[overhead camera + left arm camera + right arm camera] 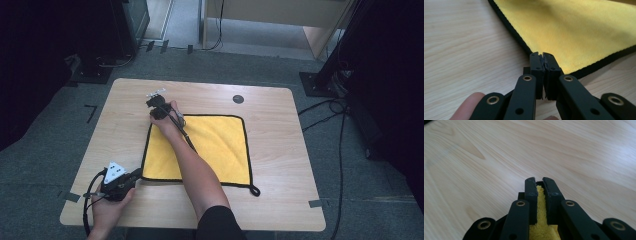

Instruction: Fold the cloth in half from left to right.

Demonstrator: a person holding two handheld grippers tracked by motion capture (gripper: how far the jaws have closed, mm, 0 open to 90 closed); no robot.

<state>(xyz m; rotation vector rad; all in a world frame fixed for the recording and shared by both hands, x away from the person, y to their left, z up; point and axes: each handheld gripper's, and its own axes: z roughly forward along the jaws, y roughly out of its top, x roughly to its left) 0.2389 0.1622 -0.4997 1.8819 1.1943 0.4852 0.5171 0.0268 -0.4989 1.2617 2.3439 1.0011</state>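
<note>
A yellow cloth [220, 145] with black edging lies flat on the wooden table [285, 130]. My left gripper [136, 175] is at the cloth's near left corner, with its jaws shut. In the left gripper view the two black hems of the cloth [574, 30] run in under the shut left gripper [543, 58], and dark hem shows between the pads. My right arm reaches over the cloth to its far left corner. There my right gripper [154, 106] is shut on the cloth. In the right gripper view, yellow cloth [540, 225] is pinched in the right gripper [539, 181].
A small black round disc [238, 99] sits on the table beyond the cloth. The cloth's hanging loop [255, 190] lies at its near right corner. Black stands and cables [330, 110] are on the grey floor to the right.
</note>
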